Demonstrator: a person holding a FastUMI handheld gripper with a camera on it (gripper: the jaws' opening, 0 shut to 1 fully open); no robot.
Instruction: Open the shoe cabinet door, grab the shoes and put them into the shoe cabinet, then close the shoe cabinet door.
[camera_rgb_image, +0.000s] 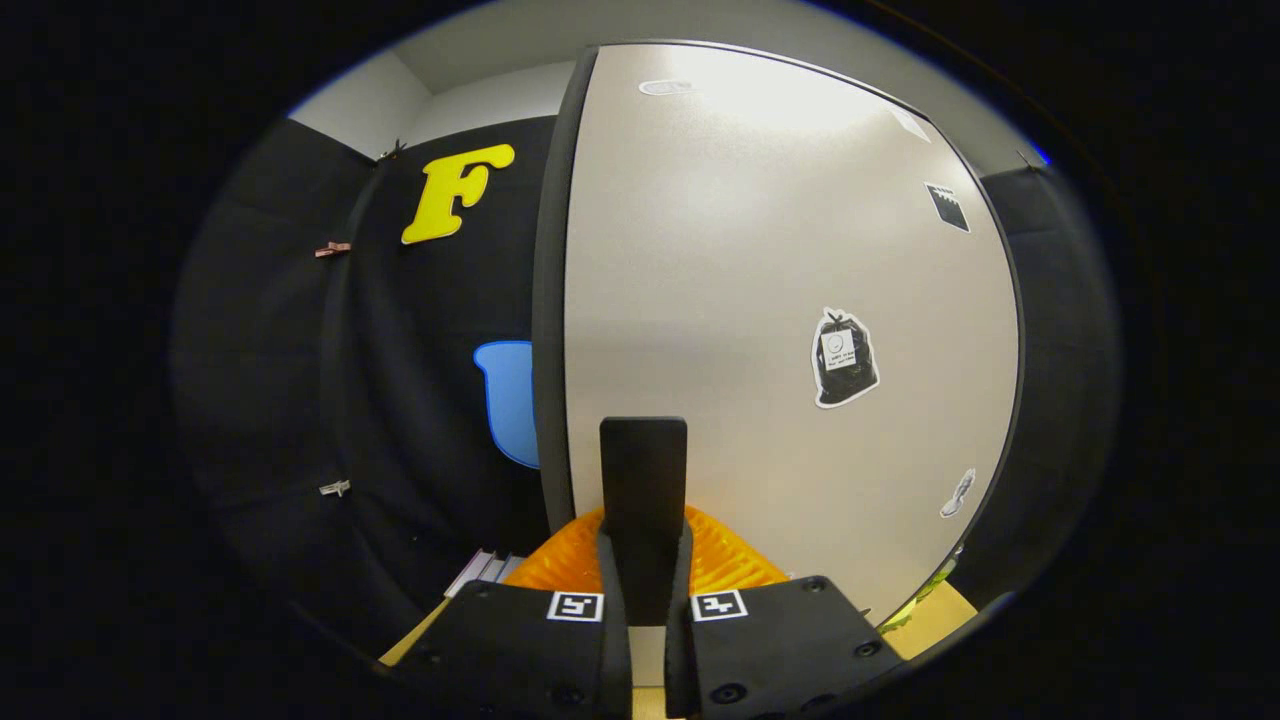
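The shoe cabinet door (760, 300) is a pale beige panel with a dark edge (550, 300) on its left side, and it stands close in front of me. Its black upright handle (643, 470) rises from between my fingers. My gripper (643, 550) is shut on that handle, with one ribbed pad (565, 572) to its left and the other to its right. Several small stickers (845, 357) sit on the door face to the right of the handle. The inside of the cabinet is hidden behind the door.
Black booth cloth (430, 400) hangs left of the door's edge. A pale ridged object (482, 570) lies low on the left by a light wooden surface (945, 608). Something yellow-green (925, 590) peeks out under the door's lower right corner.
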